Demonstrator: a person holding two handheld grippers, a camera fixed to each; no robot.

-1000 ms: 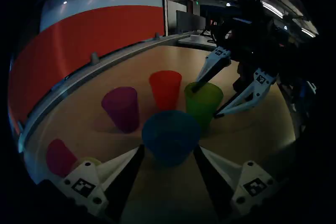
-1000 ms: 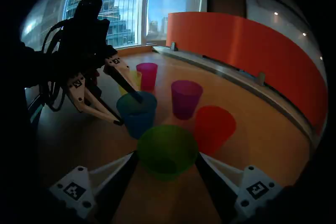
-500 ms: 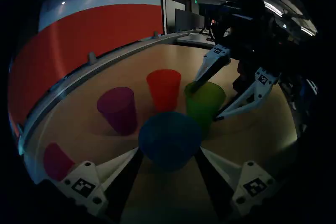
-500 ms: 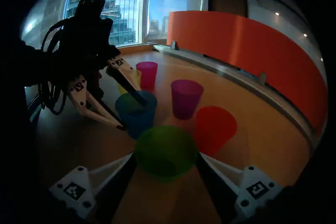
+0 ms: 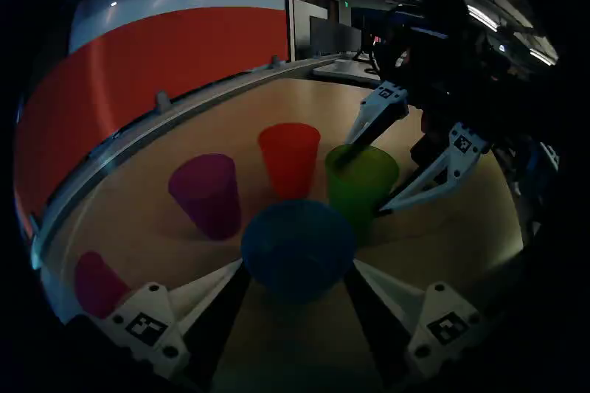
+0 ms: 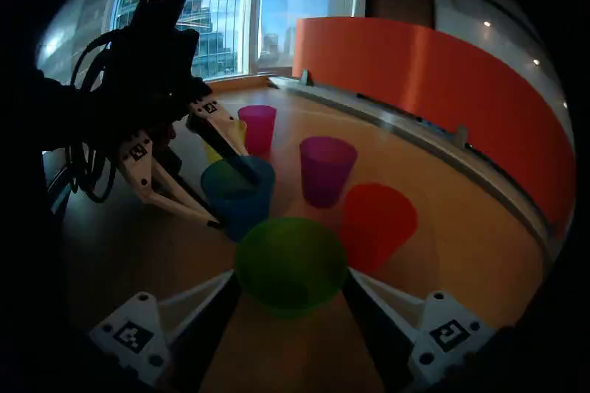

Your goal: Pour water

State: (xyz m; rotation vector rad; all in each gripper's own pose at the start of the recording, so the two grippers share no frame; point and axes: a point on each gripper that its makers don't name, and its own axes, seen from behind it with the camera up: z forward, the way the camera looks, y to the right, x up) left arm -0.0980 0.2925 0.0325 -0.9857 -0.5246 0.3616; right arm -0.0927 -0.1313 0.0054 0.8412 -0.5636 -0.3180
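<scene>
Wood-toned table point(image 5: 457, 238) carries every item, and an orange wall panel point(image 6: 457, 76) runs along its far edge. My left gripper point(image 5: 297, 266) has its fingers spread wide, with the blue cup point(image 5: 299, 245) upright between them near the tips. I cannot confirm that either finger presses on it. My right gripper point(image 6: 291, 276) is spread the same way, with the green cup point(image 6: 291, 260) upright between its fingers, and contact cannot be verified there either. In the right gripper view, the left gripper straddles the blue cup from the opposite side, so the two grippers face each other and their cups stand just beside one another. A red cup point(image 5: 290, 157) stands just beside the green one and a purple cup point(image 5: 206, 194) near the blue one. A pink cup point(image 6: 258, 127) stands farther off, with a yellow cup point(image 6: 237, 130) beside it, partly hidden behind a finger.
</scene>
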